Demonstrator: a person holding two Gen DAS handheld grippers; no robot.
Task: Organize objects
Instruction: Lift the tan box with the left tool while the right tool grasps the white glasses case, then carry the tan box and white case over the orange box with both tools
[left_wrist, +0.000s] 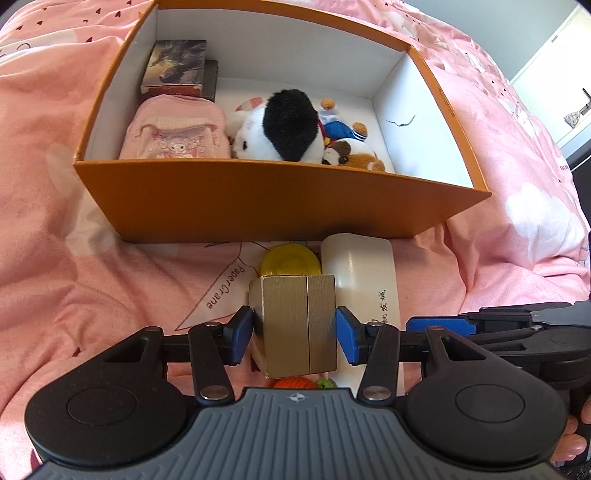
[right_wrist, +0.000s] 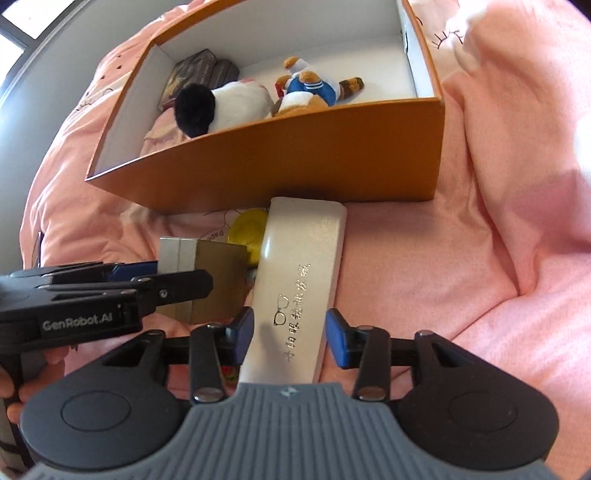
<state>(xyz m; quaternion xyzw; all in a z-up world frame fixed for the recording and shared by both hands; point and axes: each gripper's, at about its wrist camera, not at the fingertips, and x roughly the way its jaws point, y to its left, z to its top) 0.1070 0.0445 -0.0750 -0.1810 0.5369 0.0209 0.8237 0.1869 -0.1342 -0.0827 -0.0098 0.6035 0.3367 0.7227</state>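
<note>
On the bed, covered by a pink quilt (left_wrist: 74, 229), stands one orange box (left_wrist: 273, 199) with white inner walls, and it holds two dark card boxes (left_wrist: 173, 66) stacked in its far left corner, one pink mini backpack (left_wrist: 173, 129), one black-and-white plush (left_wrist: 284, 129) and two smaller plush figures, one in a blue outfit (left_wrist: 340, 125) and one brown-and-white (left_wrist: 354, 155). In front of the orange box three loose things lie close together on the quilt: one gold box (left_wrist: 299, 325), one yellow round object (left_wrist: 290, 262) just behind it, and one white glasses case (right_wrist: 299, 288) with printed characters beside them. The left gripper (left_wrist: 294, 334) has its two blue fingers (left_wrist: 242, 339) pressed against the opposite sides of the gold box, gripping it. The right gripper (right_wrist: 289, 338) straddles the near end of the white glasses case, its two fingers (right_wrist: 338, 341) at either side of the case; I cannot tell whether they press on it. A sliver of something orange (left_wrist: 295, 382) shows under the gold box.
</note>
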